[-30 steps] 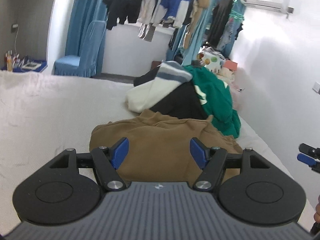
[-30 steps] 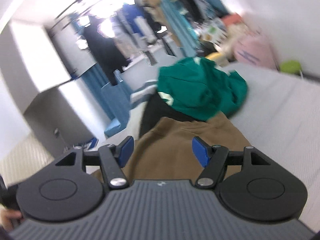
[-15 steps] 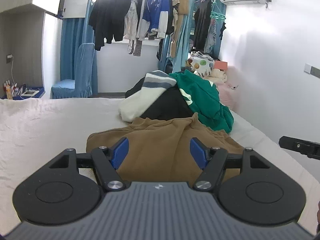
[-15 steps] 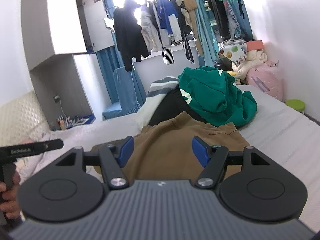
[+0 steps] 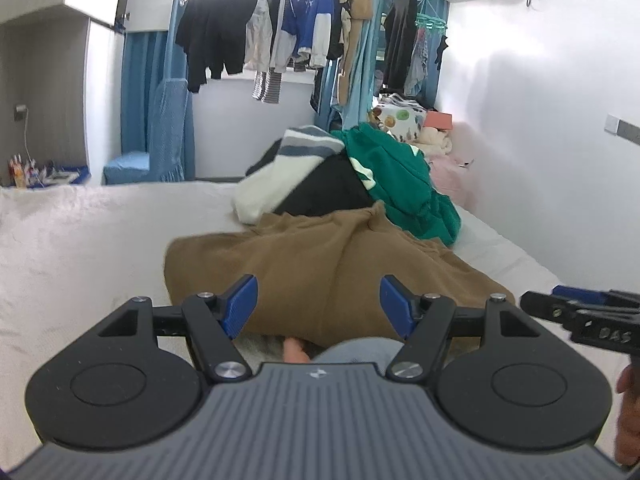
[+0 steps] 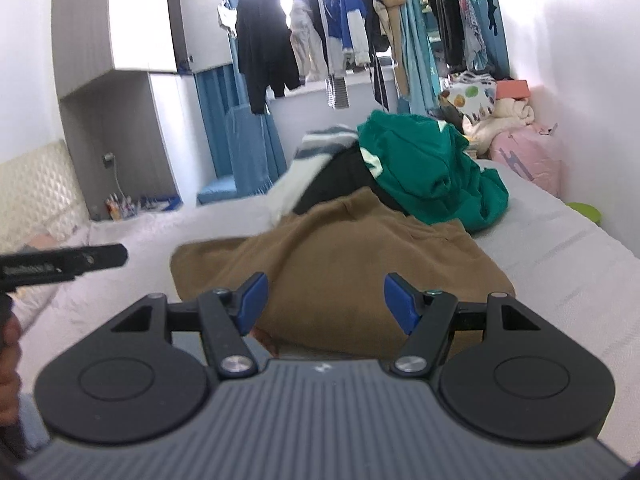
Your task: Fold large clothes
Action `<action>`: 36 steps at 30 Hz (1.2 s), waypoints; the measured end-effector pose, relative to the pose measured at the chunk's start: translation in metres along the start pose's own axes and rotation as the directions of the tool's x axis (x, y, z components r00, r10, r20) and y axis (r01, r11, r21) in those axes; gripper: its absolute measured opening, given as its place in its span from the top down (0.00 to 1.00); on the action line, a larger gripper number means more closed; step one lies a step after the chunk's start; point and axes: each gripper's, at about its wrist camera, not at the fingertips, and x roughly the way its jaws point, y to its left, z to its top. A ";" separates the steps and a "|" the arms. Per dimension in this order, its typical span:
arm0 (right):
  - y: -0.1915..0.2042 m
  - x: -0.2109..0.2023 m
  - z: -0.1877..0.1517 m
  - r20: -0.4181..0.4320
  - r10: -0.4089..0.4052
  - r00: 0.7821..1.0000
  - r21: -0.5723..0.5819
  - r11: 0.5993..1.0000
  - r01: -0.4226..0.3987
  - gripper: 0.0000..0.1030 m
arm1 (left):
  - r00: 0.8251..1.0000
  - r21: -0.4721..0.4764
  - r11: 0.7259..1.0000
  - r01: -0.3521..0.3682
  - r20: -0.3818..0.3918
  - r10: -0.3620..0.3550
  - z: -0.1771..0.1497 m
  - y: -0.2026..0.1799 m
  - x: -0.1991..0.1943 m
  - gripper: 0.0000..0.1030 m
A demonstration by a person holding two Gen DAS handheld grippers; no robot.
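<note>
Your left claw (image 5: pixel 316 306) stands with its blue pads apart and nothing between them. Your right claw (image 6: pixel 323 303) is likewise spread and empty. Both are raised above the bed (image 5: pixel 80 240), level with each other and aimed the same way, which I judge to be a ready stance ahead of a two-point pickup.

Directly ahead of both claws, just beyond the pads, lies the brown garment (image 5: pixel 320 264). It is rumpled, not spread flat, with its near hem closest to you and its far end running up against the pile behind. Neither claw touches it. Its position squarely between your two lines of approach suggests it is the piece selected for folding; no fold is made yet.

Further out, past the brown garment and touching its far edge, sits a heap: a black garment (image 5: pixel 332 192), a white and grey striped piece (image 5: pixel 288 160) to the left of centre, and a green hoodie (image 5: pixel 400 184) to the right. These appear to be waiting their turn.

Note that the heap overlaps the brown garment's far end. You should expect drag there when you lift. Beyond the bed, hanging clothes (image 5: pixel 288 32) line the window.
</note>
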 end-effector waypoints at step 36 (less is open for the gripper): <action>-0.018 -0.001 -0.007 -0.002 -0.090 0.996 0.024 0.996 0.090 0.00 | 0.997 0.017 0.998 -0.063 -0.044 0.064 -0.007 -0.013 0.012 0.01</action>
